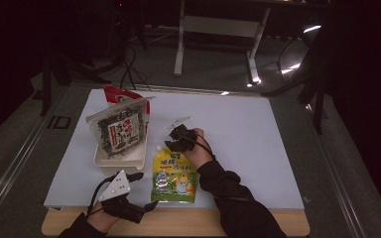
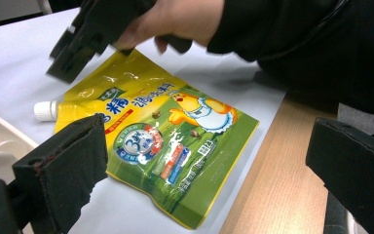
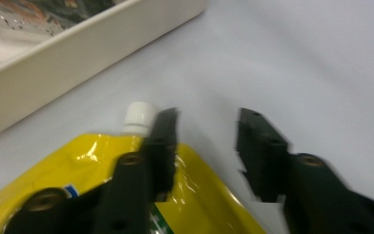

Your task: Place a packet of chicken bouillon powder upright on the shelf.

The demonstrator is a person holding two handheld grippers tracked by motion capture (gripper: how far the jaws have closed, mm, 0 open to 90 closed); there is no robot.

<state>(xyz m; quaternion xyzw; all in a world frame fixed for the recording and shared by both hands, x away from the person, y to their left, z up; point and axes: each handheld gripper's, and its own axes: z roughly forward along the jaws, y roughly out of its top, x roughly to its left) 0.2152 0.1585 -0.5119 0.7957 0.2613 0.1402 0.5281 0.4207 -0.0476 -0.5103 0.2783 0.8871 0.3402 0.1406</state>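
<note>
Yellow spouted pouch (image 1: 174, 176) is lying flat on the tabletop (image 1: 258, 144); right tool (image 1: 174, 140) is hovering released above its top edge, left tool (image 1: 144, 191) released beside it.

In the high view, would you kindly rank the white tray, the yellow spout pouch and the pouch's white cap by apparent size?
Largest to smallest:
1. white tray, partly covered by snack bags
2. yellow spout pouch
3. white cap, tiny by comparison

One yellow pouch (image 1: 175, 177) lies on the table (image 1: 258, 148). One white tray (image 1: 119, 158) holds two snack bags (image 1: 119, 130). Two grippers are there, left (image 1: 141, 191) and right (image 1: 174, 144).
</note>
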